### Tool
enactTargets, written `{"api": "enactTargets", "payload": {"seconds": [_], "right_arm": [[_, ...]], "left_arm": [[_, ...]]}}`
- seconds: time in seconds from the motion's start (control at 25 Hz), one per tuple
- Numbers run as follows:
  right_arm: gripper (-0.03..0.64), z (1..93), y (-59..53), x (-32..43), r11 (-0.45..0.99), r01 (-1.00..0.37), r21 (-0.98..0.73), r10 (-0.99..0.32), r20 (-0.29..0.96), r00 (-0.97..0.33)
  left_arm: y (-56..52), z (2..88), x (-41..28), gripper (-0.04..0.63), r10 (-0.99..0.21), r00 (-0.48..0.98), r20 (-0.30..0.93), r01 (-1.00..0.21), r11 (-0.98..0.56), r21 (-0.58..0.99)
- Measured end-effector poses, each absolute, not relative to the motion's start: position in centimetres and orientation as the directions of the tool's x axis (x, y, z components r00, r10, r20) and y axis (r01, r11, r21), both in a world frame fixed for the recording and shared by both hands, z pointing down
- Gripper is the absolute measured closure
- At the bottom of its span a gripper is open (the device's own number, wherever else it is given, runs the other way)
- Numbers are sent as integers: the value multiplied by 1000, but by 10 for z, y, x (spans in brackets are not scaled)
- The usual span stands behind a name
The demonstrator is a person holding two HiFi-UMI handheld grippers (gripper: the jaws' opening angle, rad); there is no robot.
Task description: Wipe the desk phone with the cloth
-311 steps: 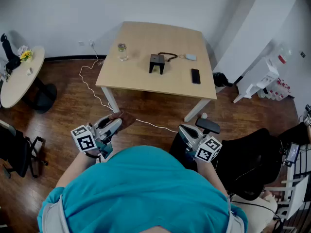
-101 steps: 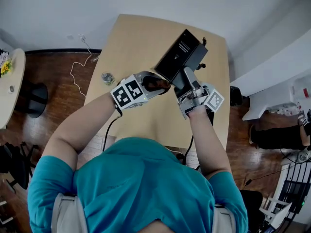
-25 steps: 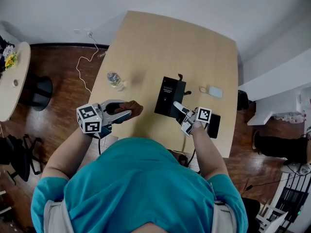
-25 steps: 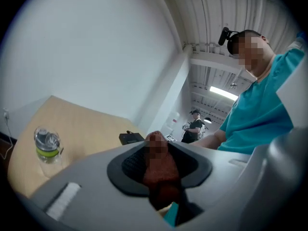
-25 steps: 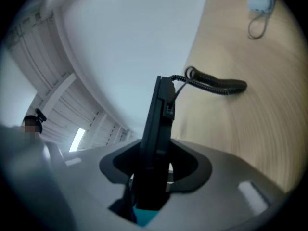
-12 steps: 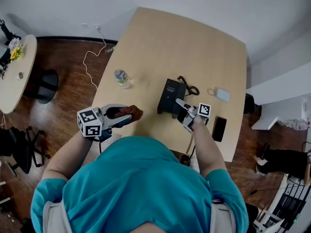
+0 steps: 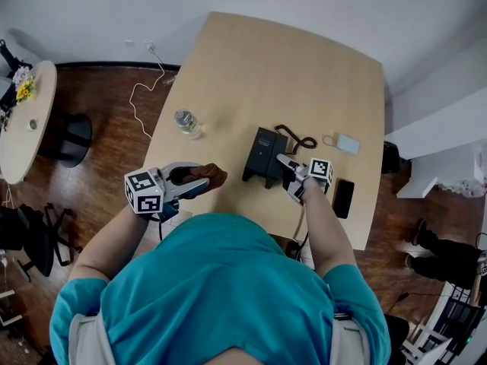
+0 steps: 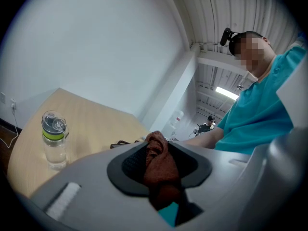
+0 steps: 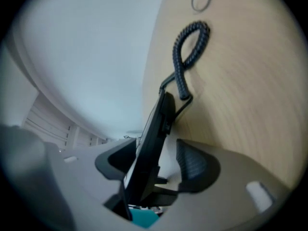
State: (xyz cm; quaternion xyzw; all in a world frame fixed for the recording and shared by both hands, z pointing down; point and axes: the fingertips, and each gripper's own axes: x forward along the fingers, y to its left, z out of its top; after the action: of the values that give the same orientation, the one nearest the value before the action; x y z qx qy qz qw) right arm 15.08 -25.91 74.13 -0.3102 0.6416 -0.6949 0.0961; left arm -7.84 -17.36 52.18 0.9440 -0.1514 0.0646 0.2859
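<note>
The desk phone is stood on the desk. Its edge is seen between the jaws of the right gripper, which have just been opening. A gap is left beside one pad, so nothing is gripped. Left of the phone, the cloth is pinched in the closed jaws of the left gripper.

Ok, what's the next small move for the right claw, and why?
Probably back the right claw off the desk phone: the phone stands on the desk, and the jaws have just been opening with its edge between them, one pad clear.
</note>
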Motion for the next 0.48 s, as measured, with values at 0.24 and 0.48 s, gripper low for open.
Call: {"api": "enactTargets", "payload": {"seconds": [0.24, 0.48], "right_arm": [[359, 683, -240, 203, 65, -357, -932, -618, 244, -748], [568, 570, -193, 222, 397, -299, -867, -612, -7, -791]], "left_arm": [[-174, 515, -70, 465, -327, 926, 186, -375, -754, 540], [-160, 500, -60, 465, -434, 890, 136, -428, -698, 575]]}}
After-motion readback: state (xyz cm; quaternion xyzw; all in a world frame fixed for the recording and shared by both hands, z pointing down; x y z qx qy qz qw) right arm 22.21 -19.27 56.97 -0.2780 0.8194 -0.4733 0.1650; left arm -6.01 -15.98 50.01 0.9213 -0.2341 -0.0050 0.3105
